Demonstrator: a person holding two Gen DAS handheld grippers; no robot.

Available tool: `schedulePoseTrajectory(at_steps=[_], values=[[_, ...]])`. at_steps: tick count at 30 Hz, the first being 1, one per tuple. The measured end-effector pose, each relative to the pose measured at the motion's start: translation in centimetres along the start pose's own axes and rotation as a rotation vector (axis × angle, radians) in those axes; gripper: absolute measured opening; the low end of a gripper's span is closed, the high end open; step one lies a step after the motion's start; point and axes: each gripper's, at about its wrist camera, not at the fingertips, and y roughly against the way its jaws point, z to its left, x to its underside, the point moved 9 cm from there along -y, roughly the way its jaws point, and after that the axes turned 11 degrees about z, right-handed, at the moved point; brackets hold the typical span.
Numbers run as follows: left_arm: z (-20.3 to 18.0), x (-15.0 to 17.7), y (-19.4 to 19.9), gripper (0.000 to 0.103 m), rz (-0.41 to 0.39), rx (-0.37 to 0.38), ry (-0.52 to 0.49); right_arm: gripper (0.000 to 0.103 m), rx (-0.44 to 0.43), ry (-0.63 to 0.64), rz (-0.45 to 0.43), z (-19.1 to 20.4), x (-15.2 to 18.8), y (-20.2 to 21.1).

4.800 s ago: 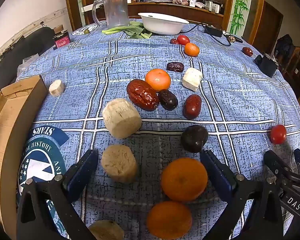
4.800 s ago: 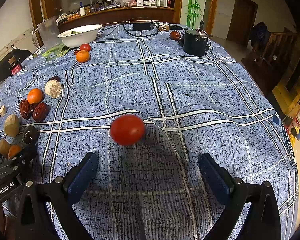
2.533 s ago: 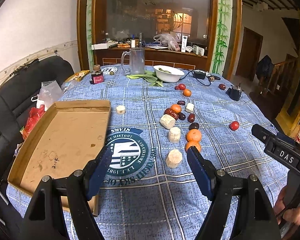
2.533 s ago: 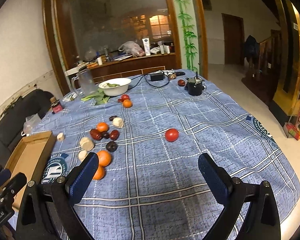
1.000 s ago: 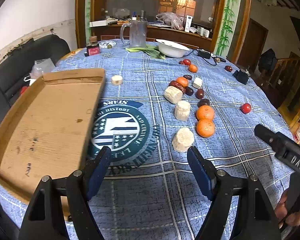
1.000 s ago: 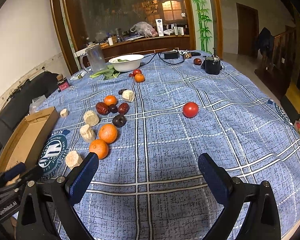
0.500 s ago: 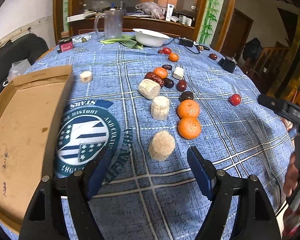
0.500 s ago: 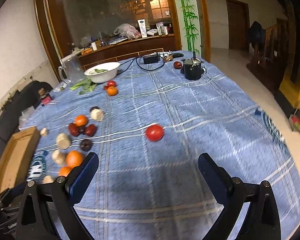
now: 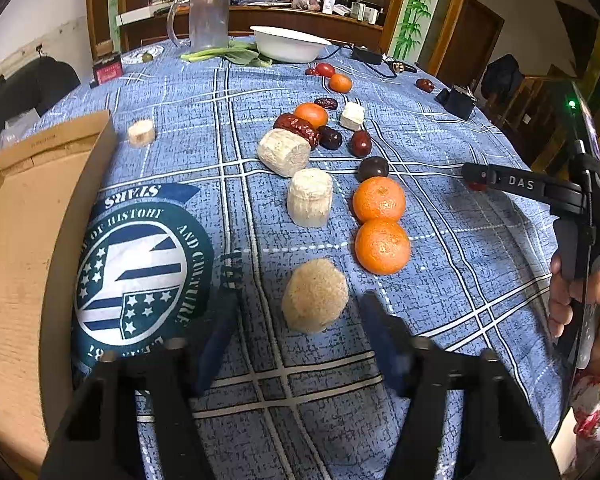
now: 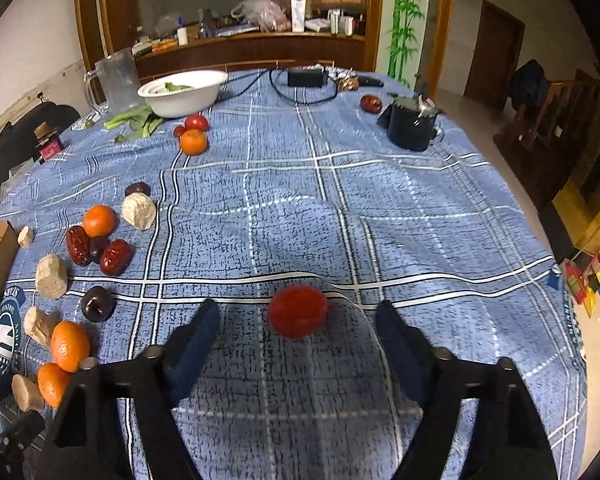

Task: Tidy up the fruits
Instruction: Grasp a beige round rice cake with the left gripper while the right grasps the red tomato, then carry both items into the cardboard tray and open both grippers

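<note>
My left gripper (image 9: 300,320) is open, its jaws on either side of a tan rough chunk (image 9: 314,295) on the blue tablecloth. Just beyond lie two oranges (image 9: 382,246), two pale chunks (image 9: 309,202) and several dark red dates (image 9: 296,128). My right gripper (image 10: 298,330) is open, with a red tomato (image 10: 297,311) between its fingertips, on the cloth. The right gripper also shows at the right of the left wrist view (image 9: 520,186).
An open cardboard box (image 9: 24,240) lies at the table's left edge. At the far end stand a white bowl (image 9: 288,44), a clear jug (image 9: 208,20), greens (image 10: 136,122) and a black pot (image 10: 412,126). A tomato and an orange (image 10: 193,142) lie near the bowl.
Both grippers have dropped lower and moved forward. The left now straddles the nearest tan chunk. The right now straddles the red tomato. Both stay open.
</note>
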Motion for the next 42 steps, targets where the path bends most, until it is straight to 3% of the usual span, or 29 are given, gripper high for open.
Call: schedulePoseTrajectory(at_steps=[2, 3, 5, 14, 18, 22, 28, 31, 34, 38, 42], values=[[0.0, 0.0, 0.1, 0.042, -0.006, 0.004, 0.0, 0.045, -0.017, -0.007, 0.021, 0.0, 0.2, -0.6], [-0.1, 0.0, 0.1, 0.035, -0.01, 0.017, -0.001, 0.04, -0.025, -0.013, 0.031, -0.1, 0.4, -0.9], [-0.2, 0.0, 0.3, 0.032, -0.016, 0.033, 0.0, 0.034, -0.03, -0.021, 0.023, -0.2, 0.5, -0.9], [0.8, -0.1, 0.6, 0.031, -0.04, 0.133, 0.075, 0.035, -0.11, -0.017, -0.02, 1.2, 1.9, 2.1], [1.0, -0.1, 1.5, 0.03, -0.088, 0.174, 0.088, 0.035, -0.137, 0.03, -0.06, 3.3, 2.6, 5.0], [1.0, 0.1, 3.0, 0.031, -0.152, 0.196, 0.081, 0.035, -0.181, 0.097, -0.084, 6.5, 3.2, 7.7], [4.3, 0.8, 6.3, 0.031, -0.155, 0.235, 0.169, 0.035, -0.277, 0.224, -0.089, 13.7, 4.2, 10.9], [8.6, 0.2, 9.3, 0.031, -0.201, 0.204, 0.227, 0.035, -0.352, 0.301, -0.088, 18.9, 4.2, 12.1], [13.7, -0.7, 10.9, 0.031, -0.216, 0.109, 0.271, 0.035, -0.436, 0.357, -0.067, 23.9, 3.9, 12.5], [19.7, -2.5, 10.7, 0.031, -0.171, -0.008, 0.322, 0.036, -0.516, 0.41, -0.045, 30.2, 3.3, 11.7], [24.2, -4.4, 8.7, 0.031, -0.096, -0.033, 0.386, 0.036, -0.547, 0.455, 0.006, 35.5, 2.6, 9.7]])
